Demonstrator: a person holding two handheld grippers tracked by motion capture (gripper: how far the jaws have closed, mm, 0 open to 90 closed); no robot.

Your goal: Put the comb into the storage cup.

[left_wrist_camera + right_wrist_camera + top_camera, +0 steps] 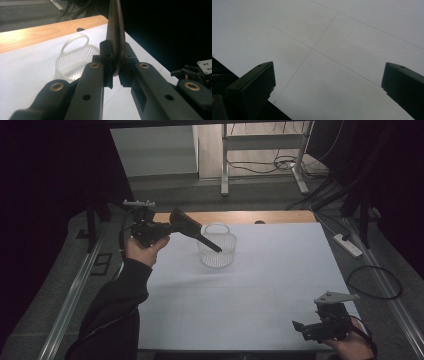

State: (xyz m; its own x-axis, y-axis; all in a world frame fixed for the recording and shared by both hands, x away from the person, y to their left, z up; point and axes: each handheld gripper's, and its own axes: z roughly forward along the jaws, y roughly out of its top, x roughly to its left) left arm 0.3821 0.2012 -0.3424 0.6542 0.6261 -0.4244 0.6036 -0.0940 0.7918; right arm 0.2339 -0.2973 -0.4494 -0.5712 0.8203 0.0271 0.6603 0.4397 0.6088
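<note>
One thin, stiff dark tool (200,234), likely light and slick, is pinched near one end by the left gripper (115,63) above the white basket (217,251); its flat faces suit the grip. Right gripper (304,330) hangs released over the counter (250,295).

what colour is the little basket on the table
Translucent white basket, with slatted sides and a perforated bottom; clearest in the left gripper view.

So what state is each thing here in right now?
Left gripper: fingers shut on a flat dark tool.
Tool: held in the air, its tip over the basket.
Basket: upright on the table, looks empty.
Right gripper: fingers wide open, nothing between them, low over the table.
</note>
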